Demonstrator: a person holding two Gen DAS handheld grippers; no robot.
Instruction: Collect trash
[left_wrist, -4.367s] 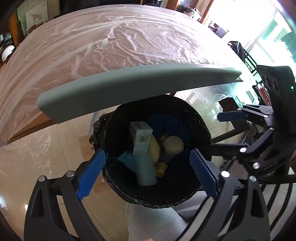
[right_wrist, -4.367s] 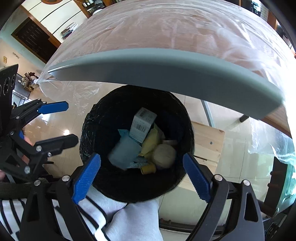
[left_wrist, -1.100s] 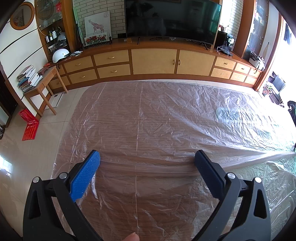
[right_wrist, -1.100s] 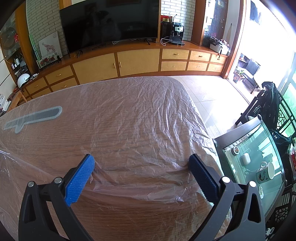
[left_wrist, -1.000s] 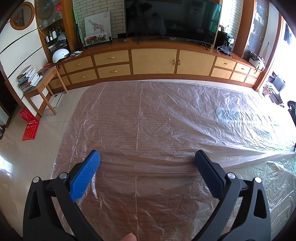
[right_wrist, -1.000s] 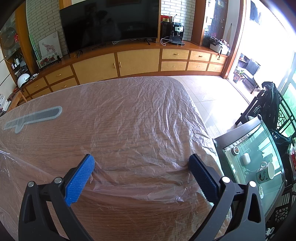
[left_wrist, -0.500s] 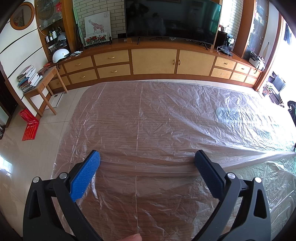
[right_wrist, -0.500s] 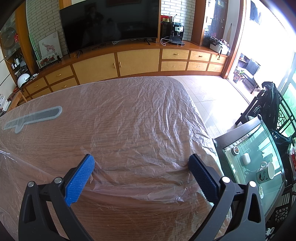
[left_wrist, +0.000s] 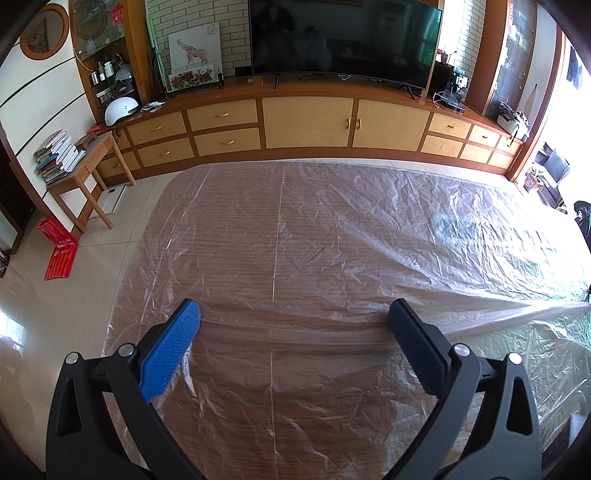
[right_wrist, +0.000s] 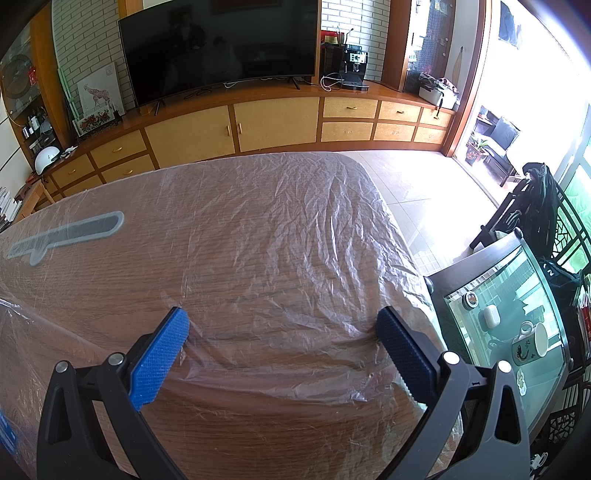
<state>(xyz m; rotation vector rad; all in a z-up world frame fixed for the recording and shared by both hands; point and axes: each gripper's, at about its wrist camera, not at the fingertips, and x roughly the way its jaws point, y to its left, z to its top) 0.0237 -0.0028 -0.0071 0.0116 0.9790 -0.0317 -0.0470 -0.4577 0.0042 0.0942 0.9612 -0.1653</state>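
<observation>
My left gripper (left_wrist: 293, 314) is open and empty, its blue pads resting low over the plastic-covered wooden table (left_wrist: 314, 240). My right gripper (right_wrist: 282, 321) is open and empty, held over the right end of the same table (right_wrist: 258, 240). A grey-blue knife-shaped mark (right_wrist: 66, 234) lies under the plastic at the left of the right wrist view, and a faint blue mark (left_wrist: 452, 223) shows at the right of the left wrist view. No trash and no bin are in view.
A long wooden cabinet (left_wrist: 306, 122) with a TV (left_wrist: 340, 37) runs along the far wall. A small side table with books (left_wrist: 74, 173) and a red bag (left_wrist: 59, 254) stand on the left. A glass-topped table with a mug (right_wrist: 517, 325) stands on the right.
4.4 s ago both grippers looked down into a black trash bin full of items below the table edge. Now they face across the table top. Over the last second nothing has moved.
</observation>
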